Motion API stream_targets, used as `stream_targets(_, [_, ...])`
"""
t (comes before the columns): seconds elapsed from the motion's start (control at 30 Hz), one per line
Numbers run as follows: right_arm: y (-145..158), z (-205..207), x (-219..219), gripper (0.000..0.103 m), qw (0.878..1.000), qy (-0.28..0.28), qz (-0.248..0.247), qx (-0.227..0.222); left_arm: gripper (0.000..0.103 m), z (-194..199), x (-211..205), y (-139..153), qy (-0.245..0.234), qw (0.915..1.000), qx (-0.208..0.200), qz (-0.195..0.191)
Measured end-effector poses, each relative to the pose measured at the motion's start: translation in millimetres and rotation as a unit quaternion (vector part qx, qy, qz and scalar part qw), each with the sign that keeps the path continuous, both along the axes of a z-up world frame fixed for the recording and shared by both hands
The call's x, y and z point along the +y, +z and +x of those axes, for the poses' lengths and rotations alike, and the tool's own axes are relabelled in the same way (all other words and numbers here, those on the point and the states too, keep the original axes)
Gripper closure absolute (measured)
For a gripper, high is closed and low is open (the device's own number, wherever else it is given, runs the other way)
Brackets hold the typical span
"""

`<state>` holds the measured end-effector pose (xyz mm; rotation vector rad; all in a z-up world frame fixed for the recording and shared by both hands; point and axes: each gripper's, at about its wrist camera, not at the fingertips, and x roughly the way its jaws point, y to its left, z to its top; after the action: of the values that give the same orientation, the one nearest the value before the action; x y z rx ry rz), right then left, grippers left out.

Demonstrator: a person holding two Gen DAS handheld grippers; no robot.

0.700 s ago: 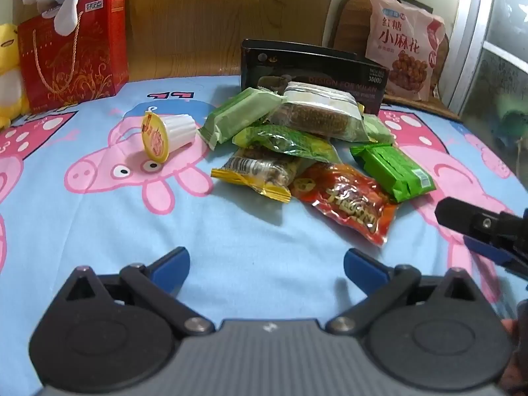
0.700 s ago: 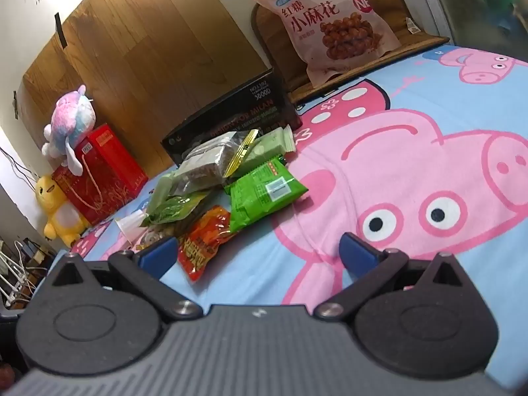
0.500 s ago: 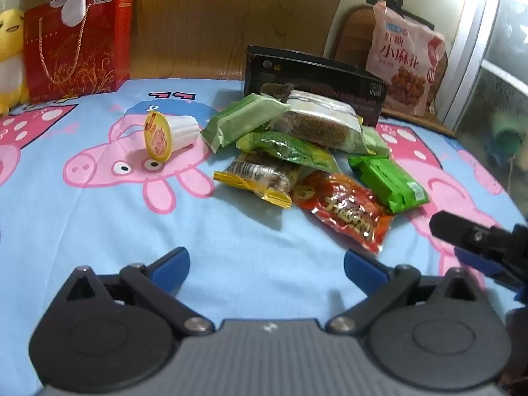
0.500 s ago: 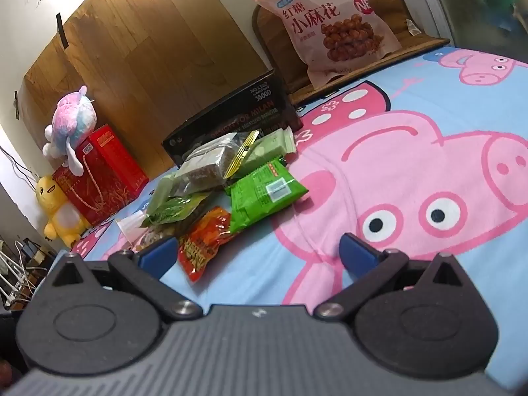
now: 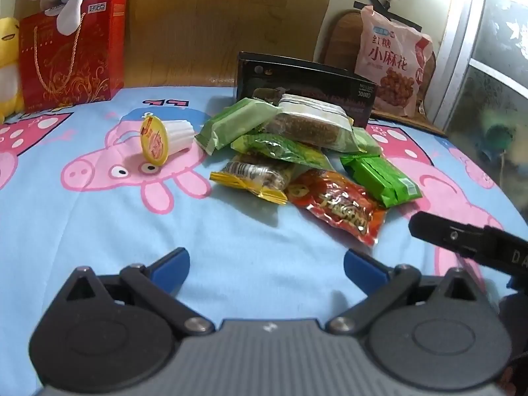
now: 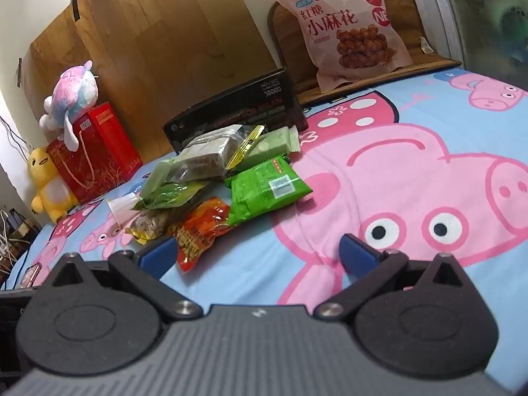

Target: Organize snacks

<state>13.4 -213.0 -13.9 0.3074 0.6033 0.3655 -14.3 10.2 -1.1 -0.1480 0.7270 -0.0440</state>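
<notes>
A pile of snack packets lies on the Peppa Pig sheet in front of a black box (image 5: pixel 307 85). It holds a red packet (image 5: pixel 340 208), a bright green packet (image 5: pixel 382 178), a yellow-edged packet (image 5: pixel 254 178), a pale green bar (image 5: pixel 237 123) and a brown cake pack (image 5: pixel 313 125). A white jelly cup (image 5: pixel 165 137) lies on its side to the left. My left gripper (image 5: pixel 264 264) is open and empty, short of the pile. My right gripper (image 6: pixel 257 252) is open and empty, its left finger near the red packet (image 6: pixel 201 227).
A red gift bag (image 5: pixel 69 49) with plush toys stands at the back left. A large pink snack bag (image 5: pixel 392 62) leans on a wooden chair at the back right. A glass door (image 5: pixel 488 66) is at the right. The right gripper's arm (image 5: pixel 468 237) shows at the left view's right edge.
Both grippers have moved slightly closer to the pile and stay open. The snacks have not moved.
</notes>
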Motion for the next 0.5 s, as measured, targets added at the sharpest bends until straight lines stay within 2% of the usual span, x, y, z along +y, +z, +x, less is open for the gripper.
stream_targets(0.27, [2, 0, 2, 0.000, 1.000, -0.012, -0.017, -0.014, 0.000, -6, 5, 5, -0.004, 0.9998, -0.022, -0.002])
stream_targets(0.5, [10, -7, 10, 0.000, 0.997, -0.004, -0.043, -0.058, 0.000, -10, 9, 11, -0.007, 0.9989, -0.047, 0.002])
